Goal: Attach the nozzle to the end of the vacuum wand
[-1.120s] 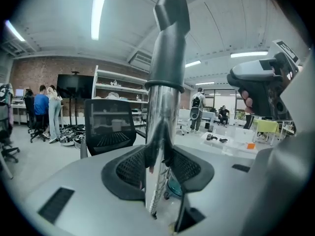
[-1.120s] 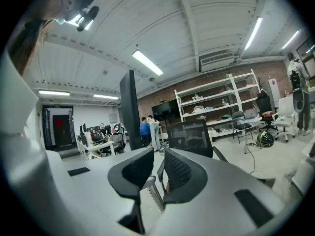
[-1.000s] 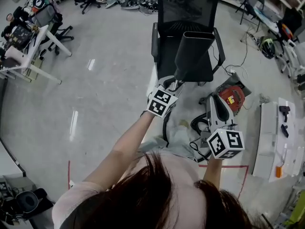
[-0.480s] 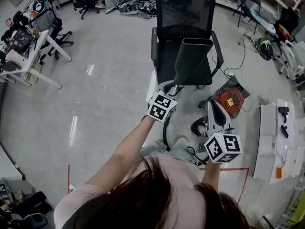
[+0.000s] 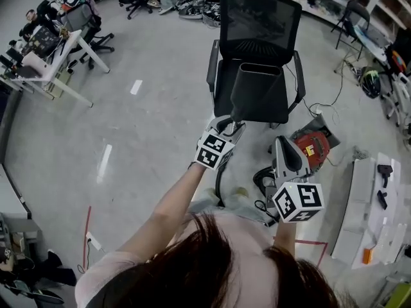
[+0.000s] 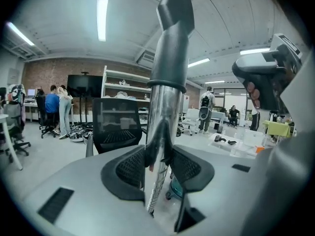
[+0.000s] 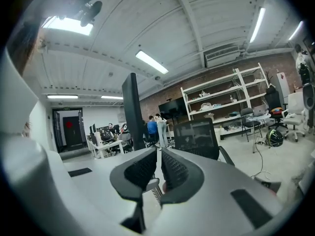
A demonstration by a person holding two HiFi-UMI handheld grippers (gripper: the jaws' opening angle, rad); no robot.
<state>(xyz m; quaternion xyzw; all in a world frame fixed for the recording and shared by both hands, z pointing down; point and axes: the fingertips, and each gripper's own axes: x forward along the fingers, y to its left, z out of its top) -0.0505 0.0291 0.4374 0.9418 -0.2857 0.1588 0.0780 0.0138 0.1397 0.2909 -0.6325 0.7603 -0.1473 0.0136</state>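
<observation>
**Chrome wand, dark nozzle on top: the joint looks made**

Black mesh covers the office chair [image 5: 260, 24] behind everything. The red vacuum body [image 5: 313, 147] lies on the glossy grey floor [image 5: 128, 140], below our right hand.

We judge the task nearly done. The nozzle [image 6: 173, 38] is a matt dark-grey plastic piece, round at its collar and flaring to a wide flat mouth. It sits over the upper end of the wand [image 6: 160, 127], a smooth, mirror-bright metal tube held upright in front of the chair. What may be left is to press the collar home and check that it holds. We cannot tell whether it has latched.

Our left gripper [image 6: 158, 159] clamps the wand, its textured black fingers [image 6: 129, 167] pressed on either side. Our right gripper [image 7: 159, 161] has just been closing. Its fingers [image 7: 141, 170] stand narrow, a slit apart, with nothing we can see between them.
</observation>
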